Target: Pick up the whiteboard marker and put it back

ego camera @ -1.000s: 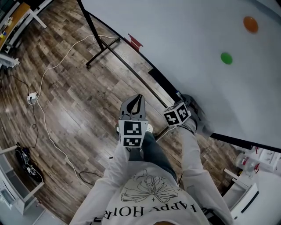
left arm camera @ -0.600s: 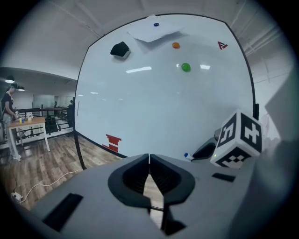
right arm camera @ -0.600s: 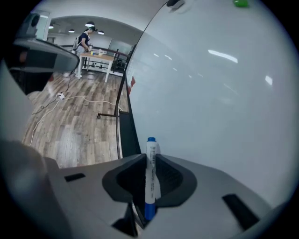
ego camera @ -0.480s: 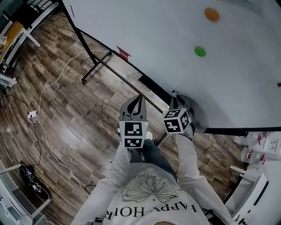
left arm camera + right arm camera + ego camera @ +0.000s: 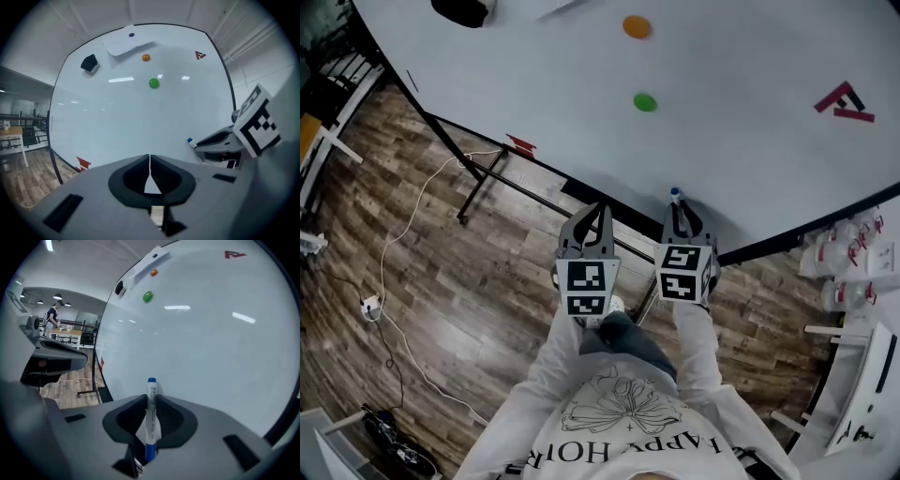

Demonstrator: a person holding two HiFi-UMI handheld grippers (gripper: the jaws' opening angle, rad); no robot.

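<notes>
A white whiteboard marker [image 5: 151, 416] with blue ends is clamped lengthwise between the jaws of my right gripper [image 5: 151, 401], its blue tip poking out ahead. From the head camera the marker's blue tip [image 5: 675, 195] shows just past the right gripper [image 5: 680, 214], close to the whiteboard [image 5: 722, 103]. My left gripper [image 5: 592, 217] is held up beside it, jaws shut with nothing between them, also facing the board [image 5: 140, 117]. In the left gripper view, the right gripper [image 5: 220, 143] and the marker tip [image 5: 190, 141] show at the right.
On the board sit a green magnet [image 5: 645, 102], an orange magnet [image 5: 637, 26], a black eraser [image 5: 461, 11], a sheet of paper [image 5: 125, 42] and a red logo [image 5: 842, 101]. The board's dark stand [image 5: 487, 169] and a white cable [image 5: 403, 225] are on the wooden floor. White shelving [image 5: 853, 281] stands at the right.
Both grippers have risen from near the floor toward the whiteboard. The right gripper has rolled upright with the marker in it, and my view has tilted up the board.
</notes>
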